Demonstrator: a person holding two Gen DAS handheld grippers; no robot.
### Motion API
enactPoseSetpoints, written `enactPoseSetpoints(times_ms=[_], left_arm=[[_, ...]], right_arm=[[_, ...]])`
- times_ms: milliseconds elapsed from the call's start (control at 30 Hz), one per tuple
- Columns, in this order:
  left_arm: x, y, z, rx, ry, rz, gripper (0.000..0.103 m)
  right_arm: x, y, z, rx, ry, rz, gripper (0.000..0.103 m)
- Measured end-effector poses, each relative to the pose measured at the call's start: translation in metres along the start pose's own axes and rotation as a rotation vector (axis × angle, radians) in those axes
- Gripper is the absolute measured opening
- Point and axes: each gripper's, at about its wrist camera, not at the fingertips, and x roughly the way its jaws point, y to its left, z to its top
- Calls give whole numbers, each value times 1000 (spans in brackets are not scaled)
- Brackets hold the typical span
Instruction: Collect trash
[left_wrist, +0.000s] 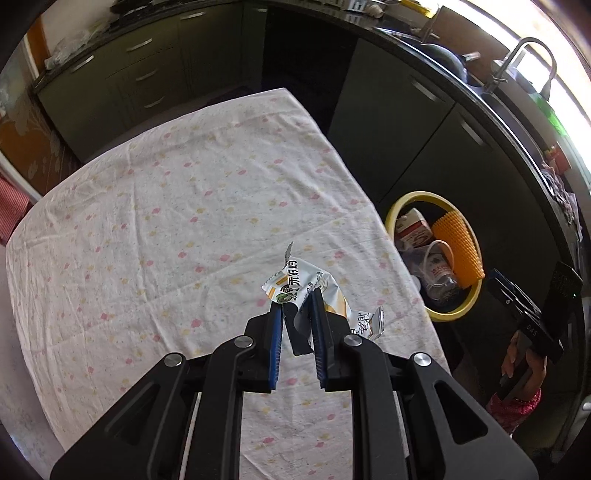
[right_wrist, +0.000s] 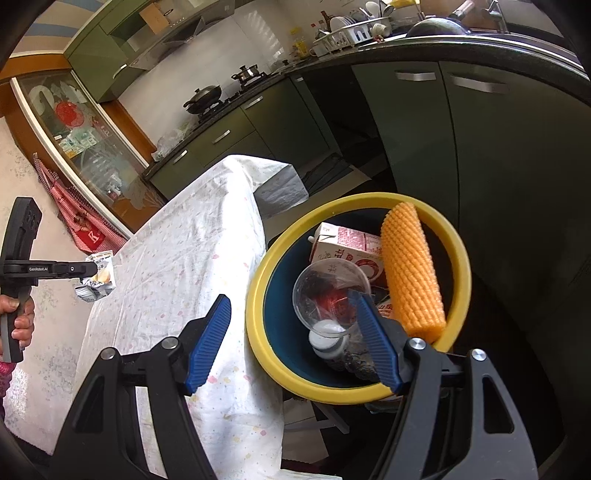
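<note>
Kitchen cabinets ring a cloth-covered bench (left_wrist: 177, 206). Above it, the left hand-held gripper (left_wrist: 297, 310) is clamped on a crumpled wrapper (left_wrist: 306, 288), lifted off the cloth. To its right, beside the bench edge, stands the bin (left_wrist: 402, 201), already holding trash. Over it hangs the right hand-held gripper (right_wrist: 295, 343), fingers apart and empty.

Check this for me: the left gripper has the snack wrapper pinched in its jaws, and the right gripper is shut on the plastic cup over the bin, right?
Not quite. The left gripper does pinch the snack wrapper, but the right wrist view shows the right gripper open and empty above the bin; the plastic cup lies inside it.
</note>
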Motion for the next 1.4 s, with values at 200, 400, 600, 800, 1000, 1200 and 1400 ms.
enactPoseSetpoints(times_ms=[200, 400, 600, 800, 1000, 1200, 1400], left_arm=[[22, -77, 27, 172, -7, -130, 16], [76, -159, 43, 322, 35, -230, 17], [118, -205, 50, 455, -28, -171, 19], [137, -217, 62, 462, -57, -198, 46], [142, -210, 60, 417, -14, -257, 68], [99, -175, 38, 370, -151, -312, 93], [34, -116, -24, 331, -380, -146, 98]], right_arm=[[-32, -22, -1, 38, -48, -75, 67], [-48, -40, -7, 80, -60, -130, 67], [-53, -51, -8, 103, -61, -149, 67], [-45, -51, -7, 109, -51, -138, 67], [-41, -49, -5, 105, -45, -130, 67], [-41, -44, -6, 94, -37, -129, 67], [-42, -23, -11, 49, -17, -150, 70]])
